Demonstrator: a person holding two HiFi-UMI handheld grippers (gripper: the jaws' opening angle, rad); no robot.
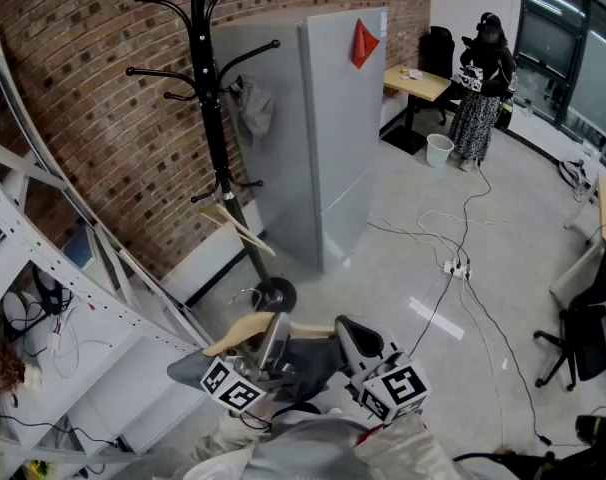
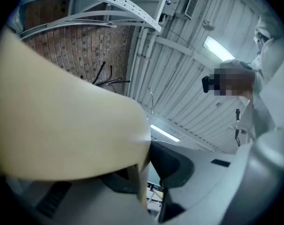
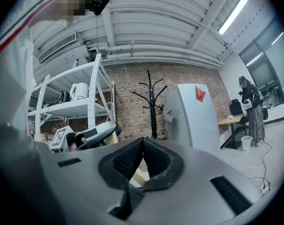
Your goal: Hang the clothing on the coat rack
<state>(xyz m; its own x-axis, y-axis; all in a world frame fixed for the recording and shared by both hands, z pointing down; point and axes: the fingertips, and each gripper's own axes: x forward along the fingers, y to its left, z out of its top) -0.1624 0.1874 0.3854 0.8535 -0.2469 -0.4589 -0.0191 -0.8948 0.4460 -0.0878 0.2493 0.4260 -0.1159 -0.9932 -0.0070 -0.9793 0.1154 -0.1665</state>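
When we read the head view, we find the rack (image 1: 211, 118) upright on the floor (image 1: 423, 228) against the brick wall, between the shelving (image 1: 43, 298) and a grey cabinet (image 1: 333, 128). A grey garment (image 1: 253, 108) hangs on one of its upper hooks. A spare hanger (image 1: 241, 230) sits tilted lower on the pole. Near the bottom edge, the left hand-held gripper (image 1: 275, 330) holds a wooden hanger (image 1: 241, 332), well short of the rack's base. The right hand-held gripper (image 1: 351, 330) is just beside it. A dark mass that looks like cloth (image 1: 308, 363) lies between the two; we cannot tell whether it hangs from the hanger. A person (image 1: 483, 88) stands far off by a counter (image 1: 418, 83).

In the left gripper view, the left hand-held gripper (image 2: 149, 146) points upward and is closed on the hanger (image 2: 62, 125). The pale wood fills the left half of the view and hides the left jaw. The dark pad (image 2: 172, 163) of the right jaw presses against its edge. The rack (image 2: 107, 78) shows small behind the wood.

In the right gripper view, the right hand-held gripper (image 3: 142, 142) points level at the rack (image 3: 153, 102). Its pad tips meet, with nothing clamped between them. Pale wood (image 3: 139, 176) shows through the gap below the tips. The garment (image 3: 168, 112) hangs at the rack's right side, touching the cabinet (image 3: 196, 121).
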